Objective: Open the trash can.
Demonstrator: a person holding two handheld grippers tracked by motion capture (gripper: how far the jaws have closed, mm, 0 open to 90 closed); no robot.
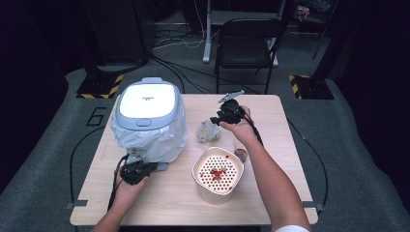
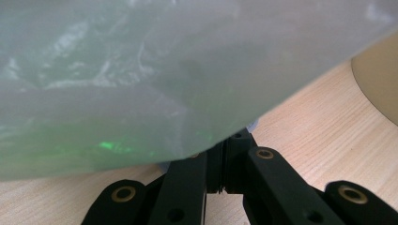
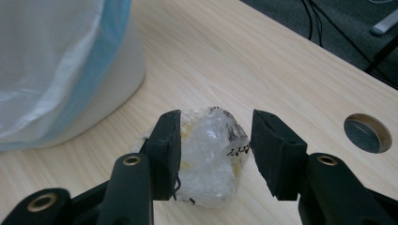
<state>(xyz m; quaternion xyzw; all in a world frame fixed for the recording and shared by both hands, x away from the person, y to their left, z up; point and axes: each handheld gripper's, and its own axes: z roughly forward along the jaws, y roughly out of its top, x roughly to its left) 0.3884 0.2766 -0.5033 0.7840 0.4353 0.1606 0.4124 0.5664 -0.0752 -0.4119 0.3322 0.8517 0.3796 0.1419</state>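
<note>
One rice cooker [image 1: 149,104], one steamer pot [image 1: 217,175], one crumpled wrapper [image 1: 208,131], two claws [image 1: 224,116].

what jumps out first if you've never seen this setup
A white and blue rice cooker draped in a clear plastic bag dominates the table's left. The right gripper straddles a crumpled plastic wrapper at mid-table, jaws apart. Nearer the person stands a cream perforated steamer pot with red bits inside.

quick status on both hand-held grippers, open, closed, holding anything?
Left hand-held gripper: closed, pinching the plastic bag around the rice cooker.
Right hand-held gripper: open, jaws on either side of the crumpled wrapper, not gripping yet.
</note>
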